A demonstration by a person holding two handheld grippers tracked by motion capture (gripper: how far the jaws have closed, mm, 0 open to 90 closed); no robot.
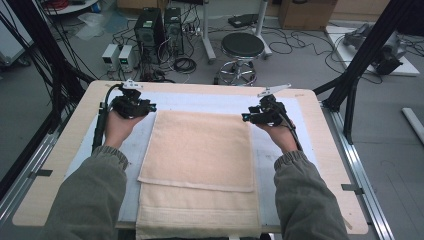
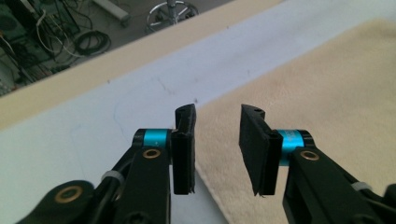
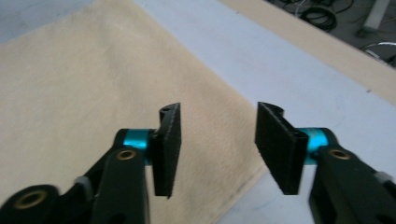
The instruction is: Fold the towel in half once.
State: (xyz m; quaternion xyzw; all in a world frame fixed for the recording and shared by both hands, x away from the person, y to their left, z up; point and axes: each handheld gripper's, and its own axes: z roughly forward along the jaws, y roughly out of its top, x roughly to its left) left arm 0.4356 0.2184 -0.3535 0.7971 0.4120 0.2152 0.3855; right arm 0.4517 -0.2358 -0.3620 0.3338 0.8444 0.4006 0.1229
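The folded beige towel (image 1: pixel 200 165) lies flat in the middle of the worktop (image 1: pixel 60 165), on a pale blue mat (image 1: pixel 215 102), with its near end hanging over the worktop's front edge. Your left gripper (image 1: pixel 149 107) sits at the towel's far left corner, and your right gripper (image 1: pixel 246 117) at its far right corner. In the left gripper view, the fingers (image 2: pixel 184 140) stand spread with nothing between them; the towel's corner (image 2: pixel 299 107) lies below the gap, apart from the pads. In the right gripper view, the fingers (image 3: pixel 169 144) are likewise spread and empty above the towel's edge (image 3: pixel 116 79).
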